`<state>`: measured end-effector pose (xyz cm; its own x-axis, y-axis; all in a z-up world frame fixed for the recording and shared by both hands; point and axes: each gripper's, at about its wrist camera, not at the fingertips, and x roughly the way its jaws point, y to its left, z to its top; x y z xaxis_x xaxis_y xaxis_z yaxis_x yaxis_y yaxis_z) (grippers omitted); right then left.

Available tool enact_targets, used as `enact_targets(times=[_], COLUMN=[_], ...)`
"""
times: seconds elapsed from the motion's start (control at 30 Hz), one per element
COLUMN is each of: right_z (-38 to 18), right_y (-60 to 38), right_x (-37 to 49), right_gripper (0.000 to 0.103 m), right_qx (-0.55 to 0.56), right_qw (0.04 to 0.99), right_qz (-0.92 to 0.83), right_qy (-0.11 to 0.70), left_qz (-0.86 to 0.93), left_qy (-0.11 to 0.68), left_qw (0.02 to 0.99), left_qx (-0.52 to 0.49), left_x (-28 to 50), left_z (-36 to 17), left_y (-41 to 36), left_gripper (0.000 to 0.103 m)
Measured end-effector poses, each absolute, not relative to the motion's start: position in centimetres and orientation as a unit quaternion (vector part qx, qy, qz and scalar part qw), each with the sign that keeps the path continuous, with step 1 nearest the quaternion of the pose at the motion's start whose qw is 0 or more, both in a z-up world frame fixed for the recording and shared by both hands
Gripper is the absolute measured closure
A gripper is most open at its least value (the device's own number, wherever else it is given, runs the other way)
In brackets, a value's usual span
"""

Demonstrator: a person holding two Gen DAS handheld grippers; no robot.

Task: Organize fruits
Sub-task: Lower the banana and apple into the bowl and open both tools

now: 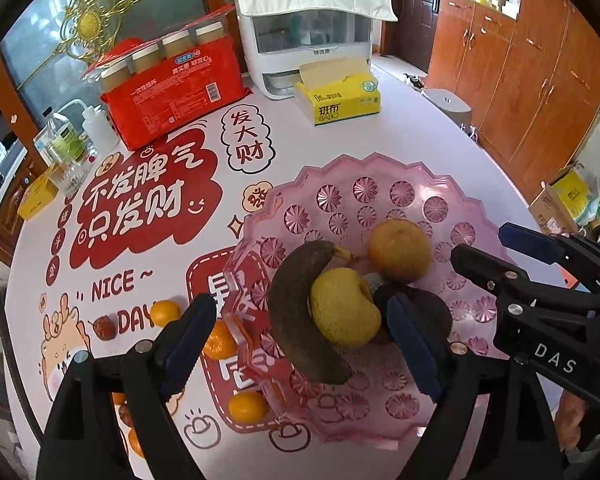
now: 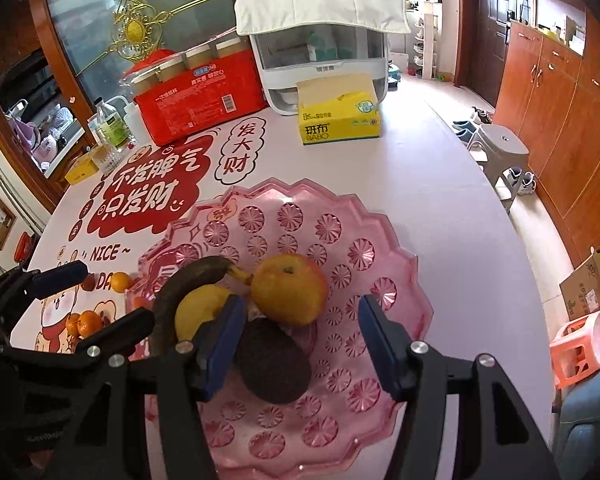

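A pink scalloped plate [image 1: 340,168] [image 2: 300,188] holds a dark overripe banana [image 1: 292,320] [image 2: 180,292], a yellow fruit [image 1: 342,308] [image 2: 198,308], a large orange [image 1: 400,250] [image 2: 290,288] and a dark avocado [image 1: 432,308] [image 2: 272,364]. My left gripper [image 1: 300,308] [image 2: 116,292] hangs open wide above the banana and yellow fruit, touching nothing. Over the avocado and orange, my right gripper [image 2: 300,308] [image 1: 480,242] is open too, its pads clear of both. Small tangerines [image 1: 165,313] and a red fruit [image 1: 105,327] lie on the tablecloth left of the plate.
At the back of the table stand a yellow tissue box [image 1: 340,100], a red pack of paper cups [image 1: 172,92], a white appliance under a cloth [image 1: 308,40] and bottles [image 1: 64,148]. Beyond the table's right edge are a grey stool [image 2: 500,148] and wooden cabinets [image 2: 560,92].
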<state>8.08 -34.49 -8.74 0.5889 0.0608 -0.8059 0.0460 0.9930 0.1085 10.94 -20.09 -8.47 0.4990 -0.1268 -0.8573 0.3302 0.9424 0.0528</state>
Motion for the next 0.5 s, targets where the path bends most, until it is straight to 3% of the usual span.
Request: enact_targets(times=[0.5], right_z=[-6.8], right_y=[-32.6], right_x=[4.6], right_gripper=[0.043], right_qx=[0.057], right_qw=[0.897], right_qz=[0.003], right_qy=[0.439], left_qz=[-0.147], left_qy=[0.469], left_qw=[0.868], left_qx=[0.068], left_x=[7.2], left_z=[-6.5], left_y=[-17.4], left_gripper=[0.016])
